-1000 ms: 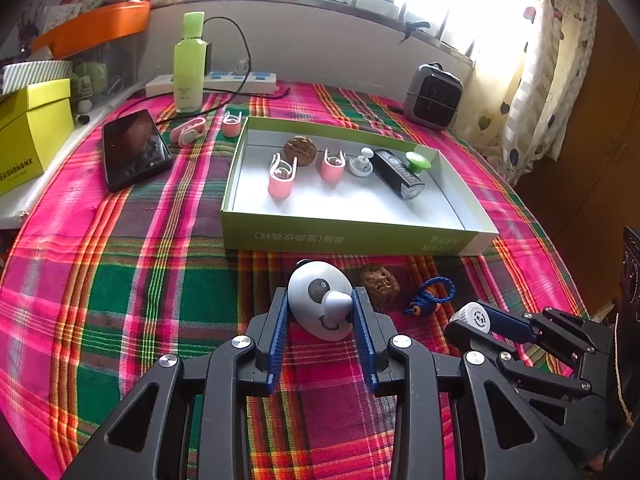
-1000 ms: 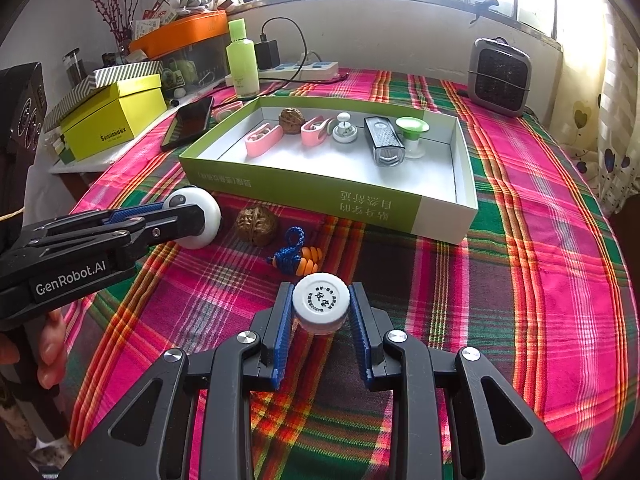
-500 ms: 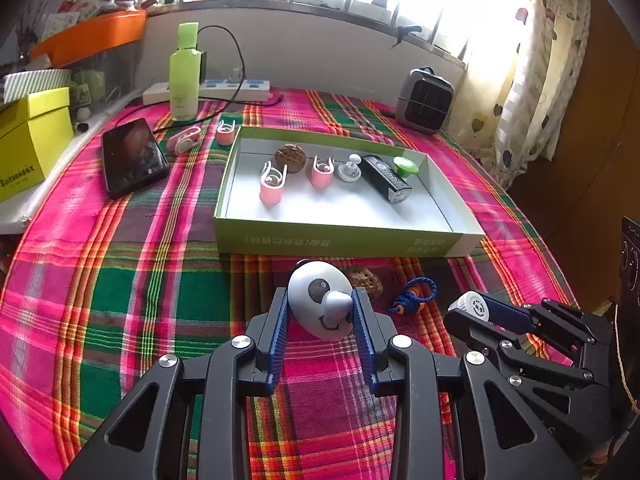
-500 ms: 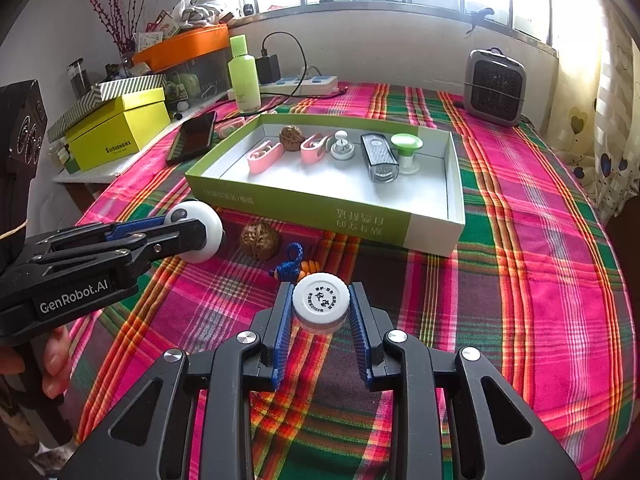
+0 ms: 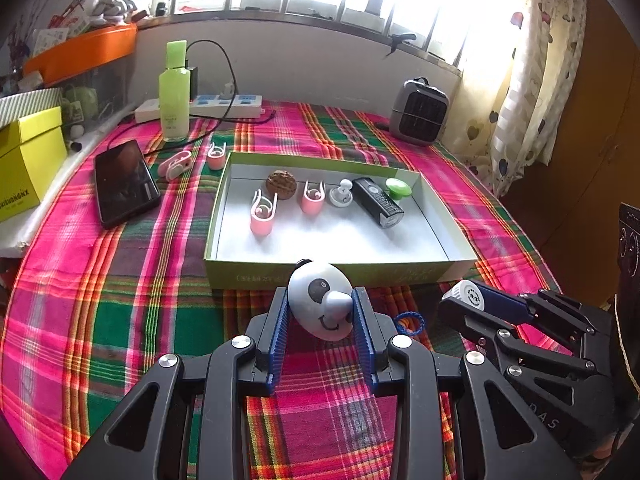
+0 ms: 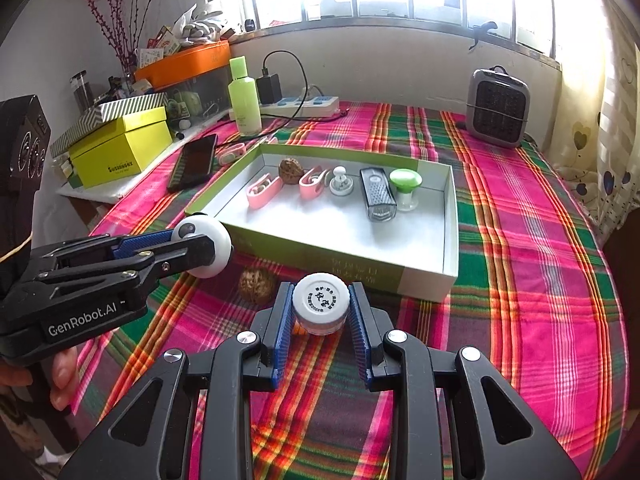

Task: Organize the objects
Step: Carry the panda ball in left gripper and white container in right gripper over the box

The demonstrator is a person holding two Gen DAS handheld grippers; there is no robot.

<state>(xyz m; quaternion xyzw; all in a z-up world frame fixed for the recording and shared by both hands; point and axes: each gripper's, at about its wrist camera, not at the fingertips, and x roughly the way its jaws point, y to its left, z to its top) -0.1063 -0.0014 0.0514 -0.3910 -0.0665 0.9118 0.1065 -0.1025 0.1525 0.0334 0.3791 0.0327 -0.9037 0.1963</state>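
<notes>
Two tongs, level, side by side near the green tray (image 5: 320,276): left tongs (image 5: 320,312) pinching panda toy (image 5: 320,300); right tongs (image 6: 320,312) pinching white-capped jar (image 6: 320,304), above the plaid tabletop (image 6: 520,280).

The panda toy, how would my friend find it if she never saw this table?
Start at the green box on the plaid tablecloth. Just before its near wall, the left gripper pinches a white egg-shaped panda toy. Unlike the capped jar beside it, it has black eye patches, a grey nose and a smile.
</notes>
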